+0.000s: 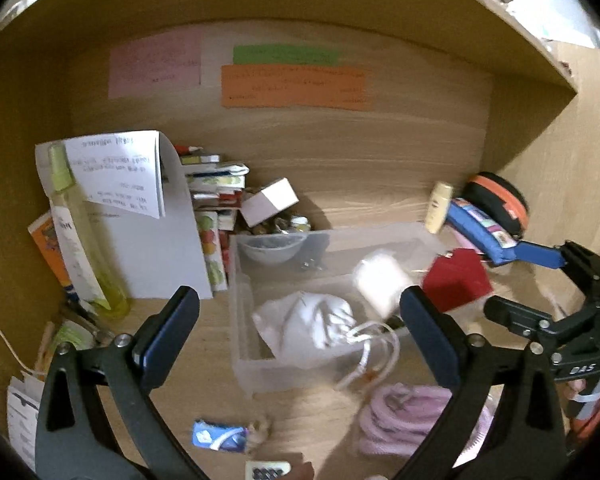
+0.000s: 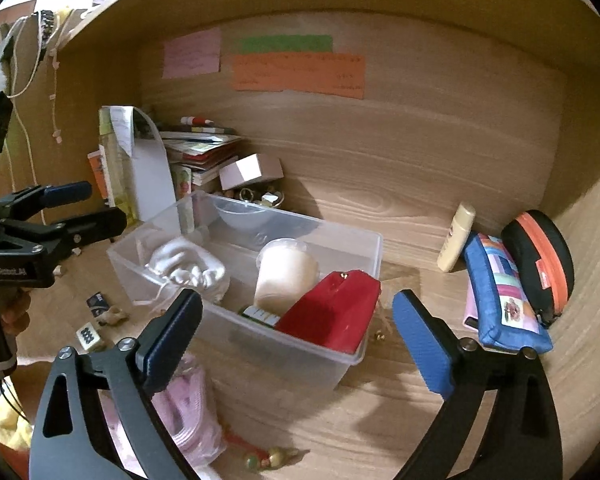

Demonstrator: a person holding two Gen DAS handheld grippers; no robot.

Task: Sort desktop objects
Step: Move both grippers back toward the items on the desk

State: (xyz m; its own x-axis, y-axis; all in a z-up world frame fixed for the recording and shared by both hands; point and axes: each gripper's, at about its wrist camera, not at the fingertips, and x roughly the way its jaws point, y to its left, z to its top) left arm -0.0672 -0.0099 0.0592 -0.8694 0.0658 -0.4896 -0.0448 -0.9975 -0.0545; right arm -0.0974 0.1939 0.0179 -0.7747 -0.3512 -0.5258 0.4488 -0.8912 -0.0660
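both grippers wide open, empty, above clear bin [image 2: 364,264]

Both wrist cameras look forward and down, close over the desk; both share the clear bin [image 1: 260,364] [image 2: 364,248], slightly blurred.

Bare desk [image 2: 400,412] right of clear bin [image 2: 352,356]; pencil case [image 2: 504,300], stacked books [image 2: 200,152] flank it

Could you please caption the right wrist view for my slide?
Open right gripper above clear bin holding red box, white cup and white pouch.
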